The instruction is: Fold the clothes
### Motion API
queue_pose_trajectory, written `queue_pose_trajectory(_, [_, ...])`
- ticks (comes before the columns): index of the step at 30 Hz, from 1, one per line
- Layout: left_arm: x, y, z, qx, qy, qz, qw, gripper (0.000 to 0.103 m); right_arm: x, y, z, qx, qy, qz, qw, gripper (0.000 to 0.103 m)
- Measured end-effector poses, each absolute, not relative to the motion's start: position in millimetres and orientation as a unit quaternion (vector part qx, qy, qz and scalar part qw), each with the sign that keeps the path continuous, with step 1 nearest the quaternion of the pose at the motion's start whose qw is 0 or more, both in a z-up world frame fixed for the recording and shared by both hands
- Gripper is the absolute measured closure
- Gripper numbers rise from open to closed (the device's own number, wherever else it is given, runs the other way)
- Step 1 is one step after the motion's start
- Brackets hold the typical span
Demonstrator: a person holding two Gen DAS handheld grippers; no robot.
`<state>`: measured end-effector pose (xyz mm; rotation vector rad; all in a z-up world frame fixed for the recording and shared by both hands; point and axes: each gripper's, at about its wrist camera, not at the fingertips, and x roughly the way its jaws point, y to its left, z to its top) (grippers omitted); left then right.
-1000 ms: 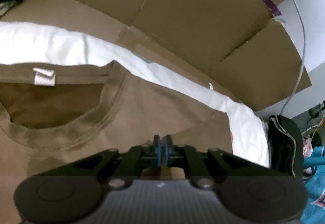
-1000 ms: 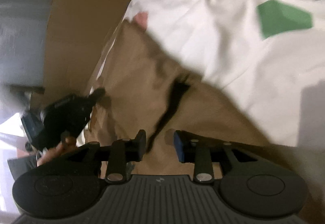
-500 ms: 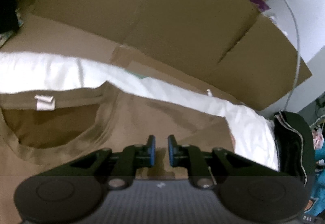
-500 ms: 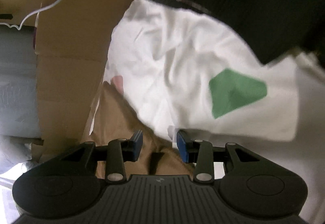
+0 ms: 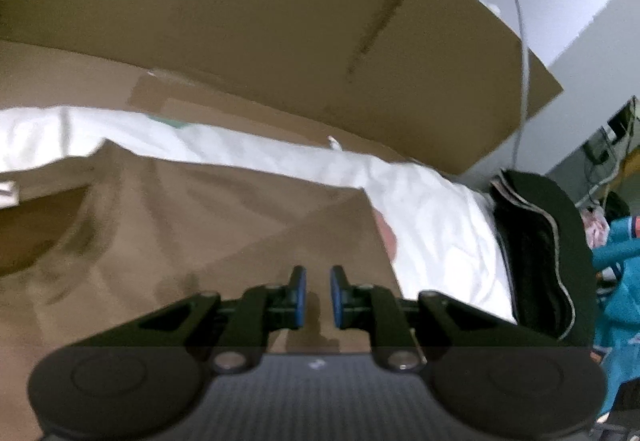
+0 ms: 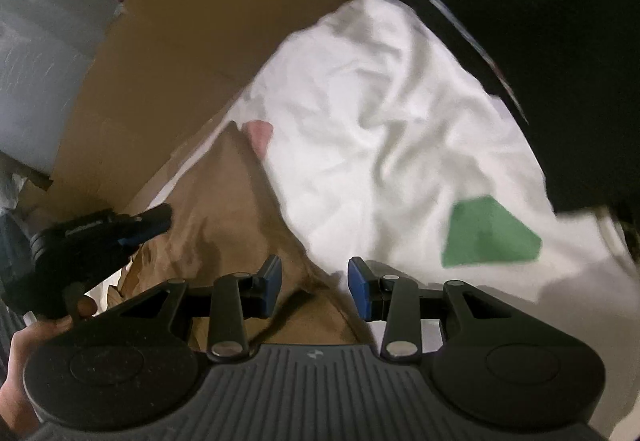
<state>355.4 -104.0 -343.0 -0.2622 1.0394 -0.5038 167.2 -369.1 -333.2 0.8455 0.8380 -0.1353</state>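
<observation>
A brown t-shirt [image 5: 200,225] lies spread on a white garment [image 5: 432,217], its collar [image 5: 80,241] and white label at the left. My left gripper [image 5: 318,293] hovers over the shirt's folded-in sleeve, open by a narrow gap with nothing between the pads. In the right wrist view the brown shirt [image 6: 224,209] meets the white garment [image 6: 380,129], which bears a green patch [image 6: 488,233]. My right gripper [image 6: 314,287] stands open above that border, empty. The left gripper [image 6: 156,219] shows at the left, held by a hand [image 6: 24,361].
Flattened cardboard [image 5: 240,21] lies under and behind the clothes. A black garment [image 5: 536,241] sits at the white one's right edge and fills the upper right of the right wrist view [image 6: 540,21]. A teal garment [image 5: 620,281] and a white cable [image 5: 520,41] are further right.
My left gripper opened off the brown shirt and slid right along it. My right gripper lifted and swung from the brown shirt toward the white garment, jaws a little wider.
</observation>
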Motion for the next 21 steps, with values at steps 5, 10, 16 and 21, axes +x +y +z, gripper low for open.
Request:
queue_pose_trajectory(5, [352.8, -129.1, -355.3, -0.121, 0.508, -0.272, 0.808, 0.091, 180.6, -356.6, -329.7, 0.41, 0.394, -0.017, 0.822, 0.083])
queue_pose_trajectory(10, [359.0, -151.8, -370.4, -0.111, 0.522, -0.274, 0.8, 0.091, 188.2, -347.5, -344.4, 0.406, 0.416, -0.027, 0.813, 0.083])
queue_pose_trajectory(16, [374.5, -165.2, -383.5, -0.113, 0.524, -0.259, 0.804, 0.092, 189.0, -352.6, -357.9, 0.402, 0.426, -0.044, 0.809, 0.087])
queue_pose_trajectory(21, [384.8, -169.9, -386.3, -0.128, 0.515, -0.254, 0.808, 0.092, 183.5, -355.6, -358.4, 0.392, 0.425, -0.049, 0.814, 0.095])
